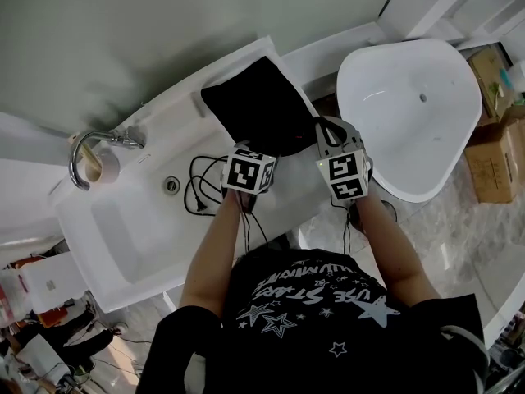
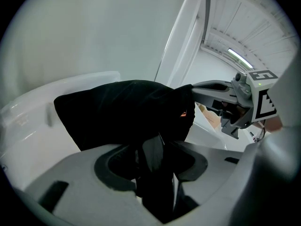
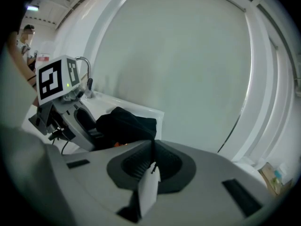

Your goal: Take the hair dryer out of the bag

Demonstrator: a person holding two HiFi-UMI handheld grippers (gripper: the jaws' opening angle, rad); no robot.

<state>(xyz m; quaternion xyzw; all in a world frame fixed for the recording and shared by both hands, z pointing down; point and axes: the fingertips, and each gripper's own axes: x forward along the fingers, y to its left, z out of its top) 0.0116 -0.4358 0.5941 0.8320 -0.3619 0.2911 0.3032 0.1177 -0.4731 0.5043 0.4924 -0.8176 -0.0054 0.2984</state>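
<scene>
A black cloth bag (image 1: 258, 105) lies on the white counter (image 1: 156, 150) with its mouth toward me. My left gripper (image 1: 253, 153) reaches into that mouth; its jaws are shut on a glossy black part of the hair dryer (image 2: 154, 157), most of which is hidden in the bag (image 2: 122, 109). An orange spot (image 2: 184, 113) shows inside the opening. The dryer's black cord (image 1: 199, 185) trails over the counter. My right gripper (image 1: 326, 131) is shut on the bag's right edge (image 3: 127, 121), with a white label (image 3: 149, 192) between its jaws. Seen from the left gripper view, the right gripper (image 2: 196, 92) holds the bag's corner.
A chrome faucet (image 1: 94, 148) and a sink with a drain (image 1: 171, 185) are left of the bag. A white basin (image 1: 410, 97) stands to the right, and cardboard boxes (image 1: 499, 158) sit beyond it. A pale wall (image 3: 188, 55) runs behind the counter.
</scene>
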